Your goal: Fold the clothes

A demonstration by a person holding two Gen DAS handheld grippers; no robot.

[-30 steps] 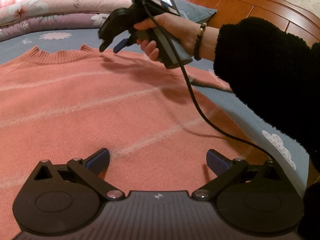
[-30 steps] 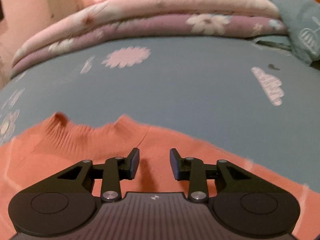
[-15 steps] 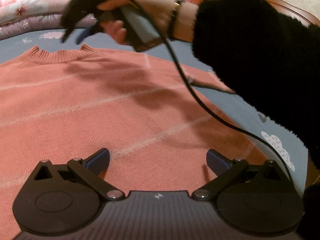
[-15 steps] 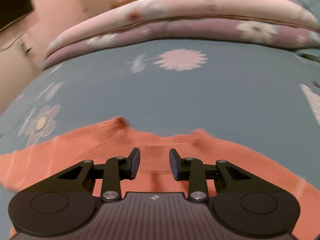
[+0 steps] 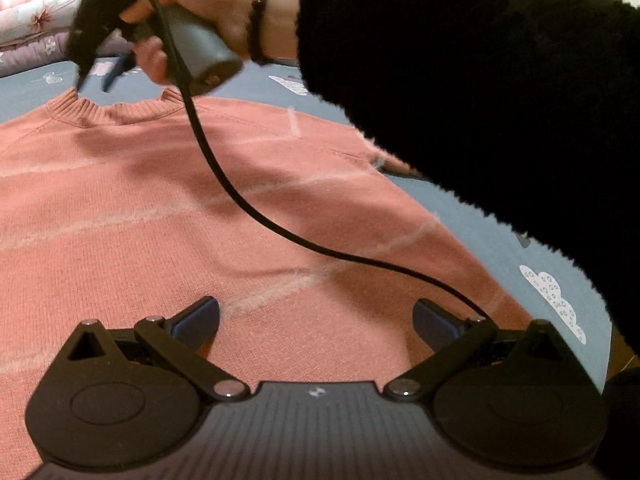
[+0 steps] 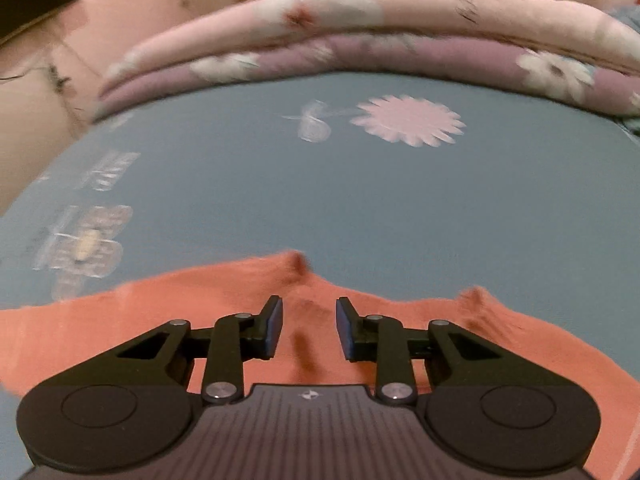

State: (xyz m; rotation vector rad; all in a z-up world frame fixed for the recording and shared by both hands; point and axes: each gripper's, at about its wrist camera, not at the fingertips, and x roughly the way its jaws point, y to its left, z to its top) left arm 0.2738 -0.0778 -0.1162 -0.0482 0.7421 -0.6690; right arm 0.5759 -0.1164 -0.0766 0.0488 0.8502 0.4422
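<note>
Left wrist view: the right claw (image 5: 94, 76) has travelled from the sweater's (image 5: 160, 240) right shoulder to its collar (image 5: 116, 112) at 11 o'clock, jaws narrowing, gripping nothing. Sweater lies flat on the bed (image 6: 320, 200), unfolded; left claw (image 5: 316, 316) hangs released over the hem, so a collar grasp looks imminent.

Home bedroom — bed (image 6: 360, 208) under a blue flower-print sheet, folded floral quilts (image 6: 360, 32) at its far edge — pink walls.
</note>
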